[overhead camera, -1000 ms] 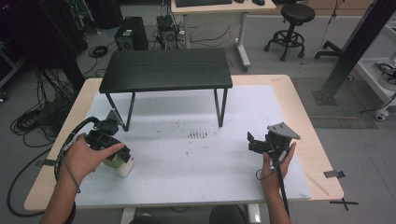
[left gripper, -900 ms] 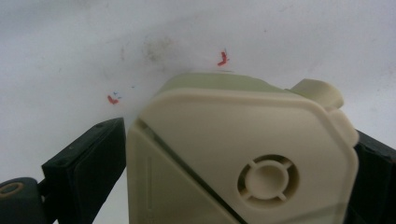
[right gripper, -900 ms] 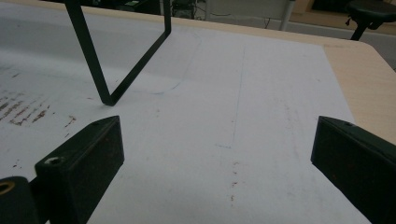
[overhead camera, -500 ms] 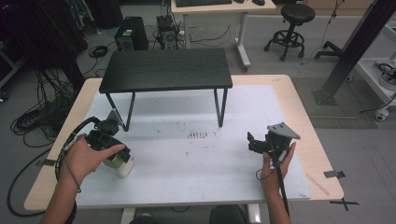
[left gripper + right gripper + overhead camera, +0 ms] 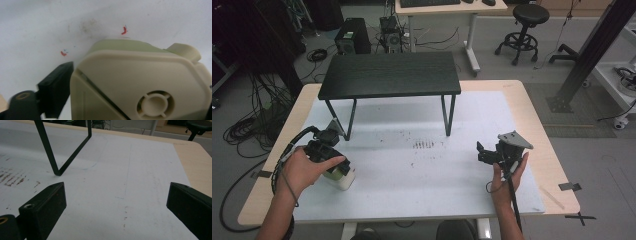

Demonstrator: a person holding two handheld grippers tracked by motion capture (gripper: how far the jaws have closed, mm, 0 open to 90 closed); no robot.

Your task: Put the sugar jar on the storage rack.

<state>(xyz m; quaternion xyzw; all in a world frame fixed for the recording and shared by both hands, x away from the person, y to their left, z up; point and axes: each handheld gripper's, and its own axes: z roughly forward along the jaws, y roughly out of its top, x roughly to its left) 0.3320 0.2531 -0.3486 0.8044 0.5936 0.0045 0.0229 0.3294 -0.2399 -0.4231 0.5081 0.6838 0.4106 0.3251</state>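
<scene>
A cream and olive-green plastic device (image 5: 344, 177) with a round cap stands on the white mat at the front left. My left gripper (image 5: 336, 167) points down over it under the person's hand. In the left gripper view the device (image 5: 130, 65) sits between the jaws, which have just been closing; the left pad (image 5: 58, 85) touches its side and the other jaw shows at the right edge. My right gripper (image 5: 482, 154) hovers at the front right, held in a hand. Its jaws stand wide apart over bare mat, and the gripper (image 5: 116, 192) holds nothing.
A small black table (image 5: 389, 75) stands on thin legs at the back of the white mat (image 5: 422, 190); one leg (image 5: 62, 165) is ahead of the right gripper. Brown stains (image 5: 424, 145) mark the mat's middle. The desk's wooden edge (image 5: 557, 165) runs along the right.
</scene>
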